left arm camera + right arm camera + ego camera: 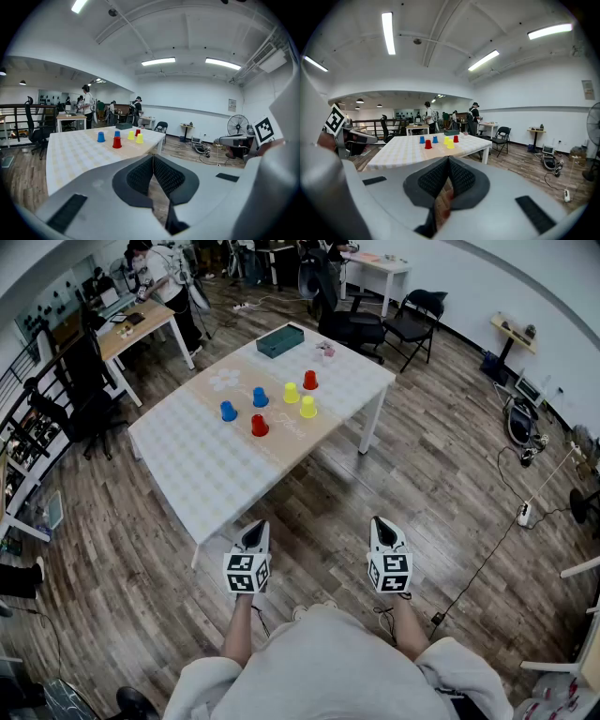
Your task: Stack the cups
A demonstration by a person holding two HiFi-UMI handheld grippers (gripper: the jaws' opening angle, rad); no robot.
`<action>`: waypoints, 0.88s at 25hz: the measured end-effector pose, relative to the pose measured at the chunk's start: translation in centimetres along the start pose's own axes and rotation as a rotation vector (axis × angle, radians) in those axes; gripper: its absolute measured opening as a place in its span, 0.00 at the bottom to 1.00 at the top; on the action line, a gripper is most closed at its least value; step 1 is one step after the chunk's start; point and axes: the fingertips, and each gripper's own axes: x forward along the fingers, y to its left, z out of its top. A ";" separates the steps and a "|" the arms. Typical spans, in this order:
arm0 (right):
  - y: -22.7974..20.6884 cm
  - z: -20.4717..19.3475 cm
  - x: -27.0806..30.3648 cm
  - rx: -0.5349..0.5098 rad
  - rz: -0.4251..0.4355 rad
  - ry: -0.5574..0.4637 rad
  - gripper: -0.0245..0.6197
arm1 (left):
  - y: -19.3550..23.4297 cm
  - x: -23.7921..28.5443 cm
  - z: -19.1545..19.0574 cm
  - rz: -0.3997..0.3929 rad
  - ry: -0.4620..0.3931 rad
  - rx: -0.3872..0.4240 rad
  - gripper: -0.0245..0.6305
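**Inspector:** While both are held low over the plank floor point(431, 474), how do the tools stand?

**Assessor:** Left tool point(255, 529) and right tool point(382, 524) are each closed. Their ribbed black pads point(139, 176) meet at the tips with nothing between them. The bodies are smooth grey moulding.

**Inspector:** And the cups?

**Assessor:** All six are on the table point(216, 479), which is white-legged under a pale chequered cloth with a tan strip. They sit well ahead of both tools. They are small tapered plastic cups, narrow end up, each standing apart. The near red cup point(259, 426) comes first, with the left blue cup point(228, 411) and right blue cup point(260, 397) beside it. Then come the near yellow cup point(307, 407), the far yellow cup point(292, 392) and the far red cup point(310, 381). Beyond them lies a dark green rectangular box point(280, 339).
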 end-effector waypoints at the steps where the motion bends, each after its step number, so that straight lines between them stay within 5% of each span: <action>1: 0.0 0.0 0.0 -0.001 0.000 0.000 0.04 | 0.0 0.0 0.0 0.000 0.000 0.000 0.06; 13: -0.1 0.4 -0.1 0.007 0.014 -0.021 0.04 | -0.2 0.0 0.5 -0.006 -0.005 0.002 0.06; 16: 0.4 0.3 0.0 0.006 0.068 -0.037 0.35 | -0.7 0.1 0.3 -0.008 -0.003 0.004 0.06; 22: -0.1 -0.3 0.0 -0.001 0.074 -0.033 0.47 | -1.6 0.3 -0.2 -0.005 0.005 -0.001 0.06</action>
